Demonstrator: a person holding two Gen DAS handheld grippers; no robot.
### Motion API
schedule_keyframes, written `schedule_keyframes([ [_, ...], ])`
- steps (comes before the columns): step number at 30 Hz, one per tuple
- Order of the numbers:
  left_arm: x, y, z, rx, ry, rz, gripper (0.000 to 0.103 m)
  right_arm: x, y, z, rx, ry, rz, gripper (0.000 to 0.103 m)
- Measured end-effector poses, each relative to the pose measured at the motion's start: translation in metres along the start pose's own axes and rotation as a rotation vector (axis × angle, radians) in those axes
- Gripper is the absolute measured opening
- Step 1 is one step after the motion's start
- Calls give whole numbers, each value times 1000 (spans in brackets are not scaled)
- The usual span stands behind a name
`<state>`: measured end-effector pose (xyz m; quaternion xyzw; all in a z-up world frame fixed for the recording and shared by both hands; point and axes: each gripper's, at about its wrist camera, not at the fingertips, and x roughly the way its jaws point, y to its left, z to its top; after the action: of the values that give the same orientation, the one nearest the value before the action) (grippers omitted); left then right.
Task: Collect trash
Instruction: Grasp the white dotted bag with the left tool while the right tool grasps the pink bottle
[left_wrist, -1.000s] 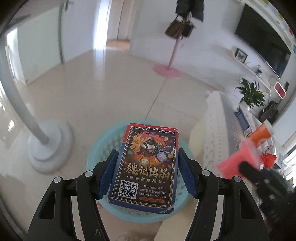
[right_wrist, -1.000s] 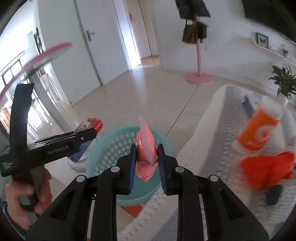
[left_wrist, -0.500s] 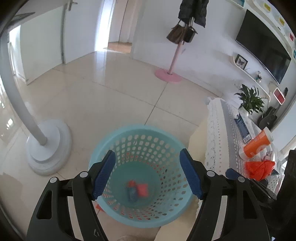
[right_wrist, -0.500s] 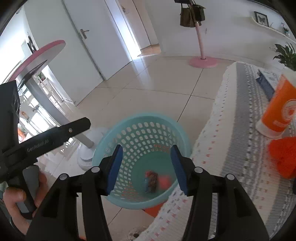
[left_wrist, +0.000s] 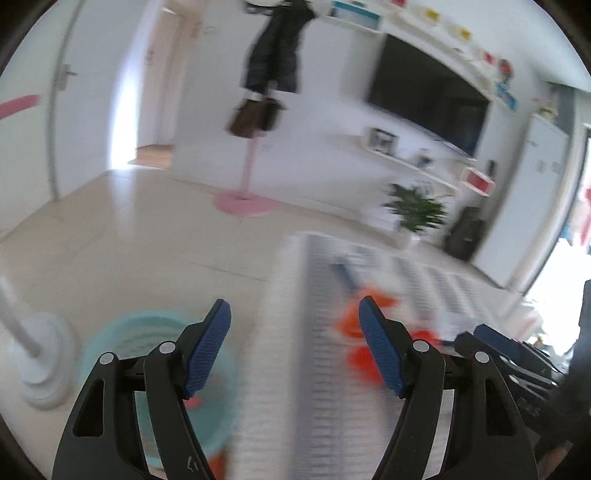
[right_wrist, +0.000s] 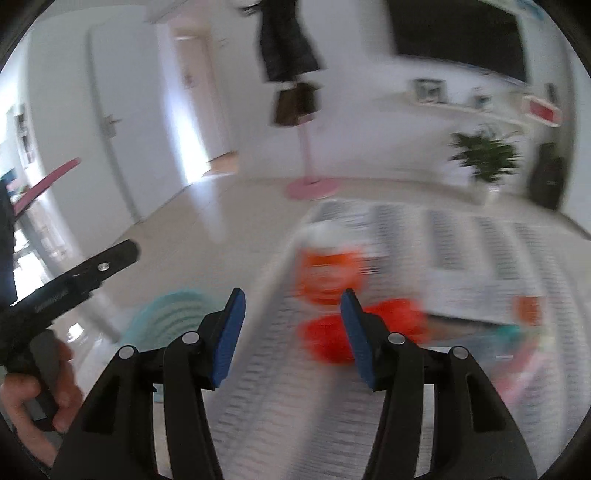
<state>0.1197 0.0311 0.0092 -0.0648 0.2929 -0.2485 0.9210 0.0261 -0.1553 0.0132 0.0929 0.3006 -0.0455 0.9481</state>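
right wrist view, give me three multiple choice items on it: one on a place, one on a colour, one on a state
1. Where does the basket stand?
A. on the floor, left of the table
B. on the table
C. on the wall shelf

2. What colour is the cup?
A. green with a black top
B. orange with a white top
C. all blue

3. How is the right gripper?
A. shut on a card box
B. shut on a pink bag
C. open and empty

Key: 1 A, the teal basket sits low on the tiles beside the cloth-covered table. 2 B, an orange body under a white top, though blurred. 3 C, the jaws stand wide apart with nothing between them.
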Motion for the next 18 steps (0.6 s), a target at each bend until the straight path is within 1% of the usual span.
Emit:
schedule_keyframes([
  [2, 10, -31, -5, 17, 16, -53, 78, -20, -36, -5, 4, -24, -111, 50],
  [3, 14, -43, -9, 28, 25, -72, 79, -28, -50, -9, -11, -36, -185, 50],
  [4, 21, -61, -16, 49, 38, -100, 79, -34, -60, -12, -14, -47, -236, 50],
  [5, 28, -78, -23, 69, 52, -116, 79, -42, -77, -19, 4, -55, -275, 50],
  [6, 36, -93, -31, 93, 68, -120, 80, -48, -95, -27, 44, -58, -297, 50],
  [8, 50, -117, -45, 130, 95, -125, 84, -53, -118, -38, 109, -59, -337, 50],
  [9, 57, -127, -53, 150, 114, -126, 84, -54, -129, -45, 138, -57, -354, 50],
  [10, 69, -142, -64, 184, 150, -132, 86, -54, -143, -52, 166, -51, -368, 50],
  [14, 101, -162, -91, 231, 234, -102, 86, -44, -180, -71, 266, -17, -387, 51],
  [16, 114, -165, -100, 227, 270, -90, 86, -34, -195, -81, 312, 16, -371, 55],
  [18, 122, -168, -108, 235, 287, -80, 86, -24, -202, -89, 361, 41, -356, 64],
])
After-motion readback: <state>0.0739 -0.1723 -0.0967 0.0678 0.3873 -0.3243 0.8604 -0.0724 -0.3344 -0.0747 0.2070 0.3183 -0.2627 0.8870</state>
